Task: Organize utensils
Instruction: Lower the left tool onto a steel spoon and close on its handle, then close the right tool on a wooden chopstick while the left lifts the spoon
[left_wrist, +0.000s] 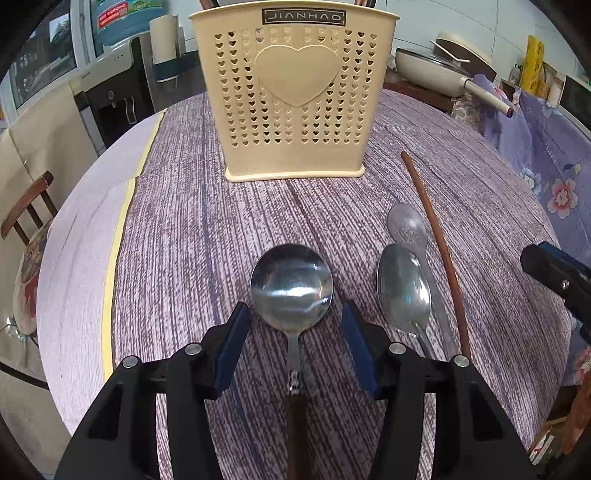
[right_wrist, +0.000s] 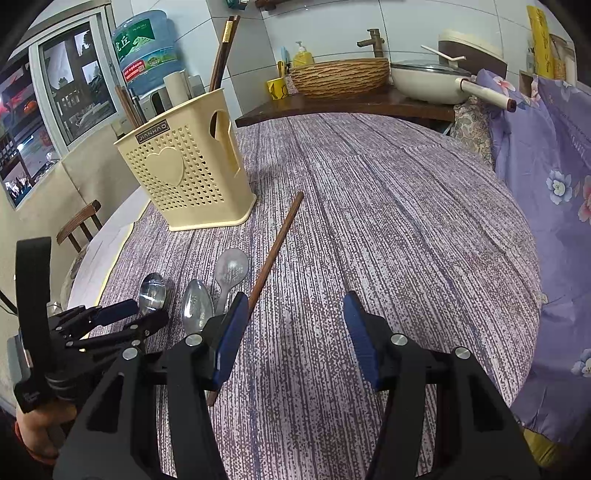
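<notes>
Both jaws of the left gripper (left_wrist: 291, 325) stand apart astride the ladle (left_wrist: 291, 286): stiff, slick steel, best gripped at its wooden handle; right gripper (right_wrist: 291, 325) gapes idle.

Home kitchen ahead of my tool: wash basin (right_wrist: 340, 75) with tap (right_wrist: 373, 40), water jug (right_wrist: 147, 51), pan (right_wrist: 428, 83), tiled wall (right_wrist: 332, 26).

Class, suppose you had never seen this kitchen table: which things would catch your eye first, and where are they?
First, the cream utensil holder with its heart pattern, standing upright at the table's far side. Next, the round-bowled spoon lying between the open fingers of the left gripper. To its right lie two more spoons and a single brown chopstick; the right gripper hovers open over bare tablecloth.
</notes>
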